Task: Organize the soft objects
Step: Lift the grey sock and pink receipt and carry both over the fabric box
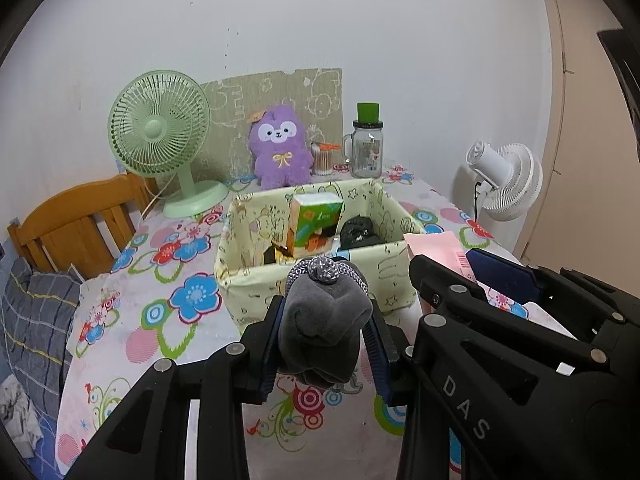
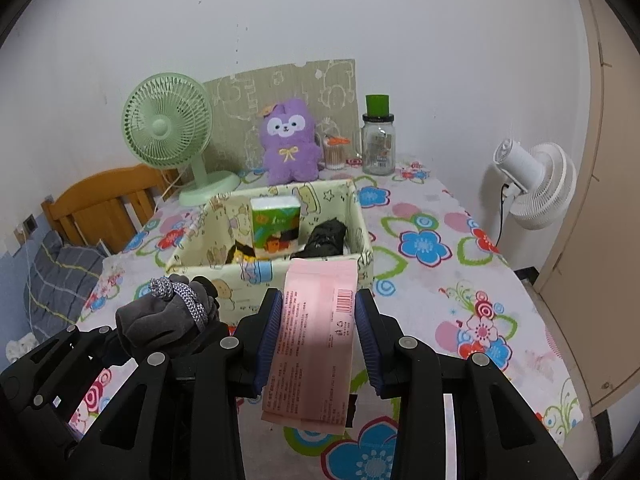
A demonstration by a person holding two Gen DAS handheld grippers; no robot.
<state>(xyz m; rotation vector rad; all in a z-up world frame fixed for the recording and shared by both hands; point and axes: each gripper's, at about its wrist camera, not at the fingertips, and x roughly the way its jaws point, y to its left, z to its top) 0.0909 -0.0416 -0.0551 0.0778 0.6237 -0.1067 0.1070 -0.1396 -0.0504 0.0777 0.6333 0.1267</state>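
Left gripper [image 1: 325,330] clamps a gray pouch [image 1: 324,328]; right gripper [image 2: 318,340] clamps a pink packet [image 2: 316,344]. Both near the fabric box [image 2: 320,268], just short of its near wall.

A home bedroom: a wooden bed headboard [image 1: 76,224] with plaid bedding [image 1: 36,320] beside the floral-clothed surface [image 2: 440,280], a purple plush toy [image 1: 280,148] and green desk fan [image 1: 160,136] at its far edge.

The right gripper [image 2: 316,336] clamps a pink packet [image 2: 316,332] between its jaws, before the fabric box [image 2: 360,216] on the bench [image 2: 460,280]. Beside it, the left gripper [image 2: 160,320] grips a grey bundle [image 2: 160,316].
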